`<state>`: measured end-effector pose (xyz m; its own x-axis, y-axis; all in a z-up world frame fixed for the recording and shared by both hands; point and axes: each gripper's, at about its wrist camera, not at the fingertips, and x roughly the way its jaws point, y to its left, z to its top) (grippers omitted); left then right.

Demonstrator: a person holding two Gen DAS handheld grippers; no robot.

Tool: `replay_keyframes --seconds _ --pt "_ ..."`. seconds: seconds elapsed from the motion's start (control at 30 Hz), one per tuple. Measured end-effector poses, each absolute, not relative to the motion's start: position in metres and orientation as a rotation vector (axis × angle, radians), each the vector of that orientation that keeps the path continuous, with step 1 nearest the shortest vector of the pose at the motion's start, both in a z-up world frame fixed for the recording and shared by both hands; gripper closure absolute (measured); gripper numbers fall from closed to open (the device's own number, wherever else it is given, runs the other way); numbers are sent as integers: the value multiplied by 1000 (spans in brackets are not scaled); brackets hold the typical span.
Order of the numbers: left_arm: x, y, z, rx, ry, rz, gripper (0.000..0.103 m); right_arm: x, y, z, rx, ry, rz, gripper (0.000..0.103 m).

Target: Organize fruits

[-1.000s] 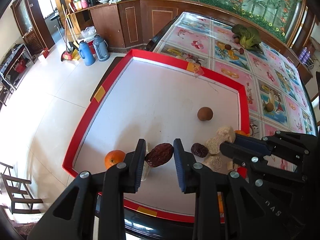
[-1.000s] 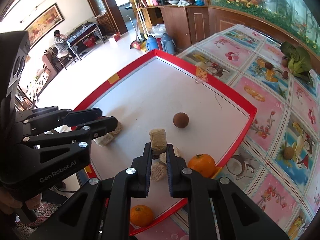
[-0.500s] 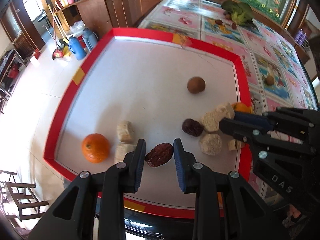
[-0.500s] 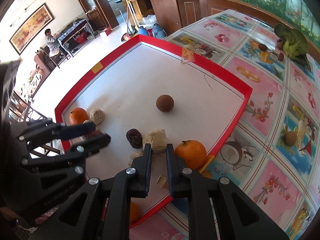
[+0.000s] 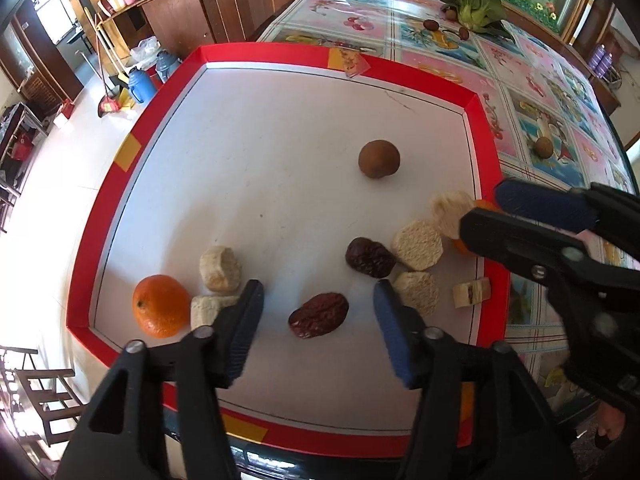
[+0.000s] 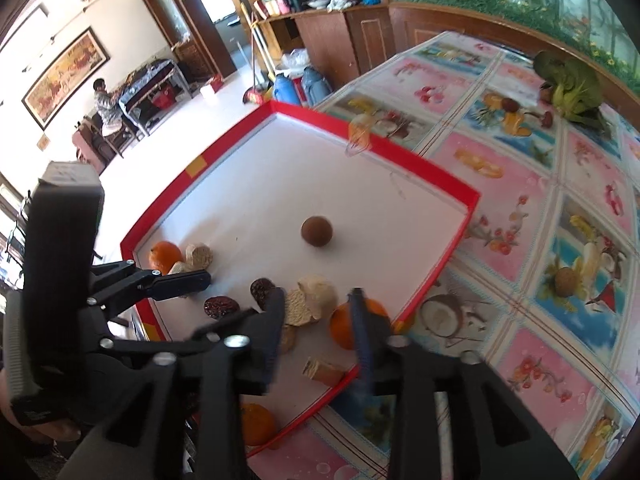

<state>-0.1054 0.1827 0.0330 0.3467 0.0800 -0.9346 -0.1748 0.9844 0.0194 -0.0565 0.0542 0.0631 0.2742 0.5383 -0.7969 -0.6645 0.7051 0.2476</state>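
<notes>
Left gripper [image 5: 318, 320]: jaws spread, released; wrinkled reddish-brown date [image 5: 319, 315] lies free between fingers on white floor of red-rimmed tray [image 5: 280, 56]. Right gripper [image 6: 318, 312]: jaws apart, empty, above beige porous chunk [image 6: 318, 296] and round orange fruit [image 6: 344, 326] near tray's right rim.

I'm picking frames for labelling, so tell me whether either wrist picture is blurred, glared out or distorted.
Left wrist view: sharp on the red date and tray; the floor at left is blown out; fisheye bends the tray's edges. Right wrist view: the right gripper is smeared by motion blur, the tray's contents slightly soft; strong fisheye curvature.
</notes>
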Motion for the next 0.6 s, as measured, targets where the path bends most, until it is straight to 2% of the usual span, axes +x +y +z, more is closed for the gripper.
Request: replay_keyframes --seconds 0.17,0.3,0.4,0.6 --pt "-100 185 41 -107 1179 193 41 -51 37 67 -119 992 764 65" --pt "-101 191 57 -104 1119 237 28 -42 14 68 -85 1001 703 65" --pt "-107 195 70 -90 1071 266 26 -37 -1 66 -52 1018 668 65" --pt "-122 195 101 -53 949 302 10 -34 -29 68 -7 1023 629 65"
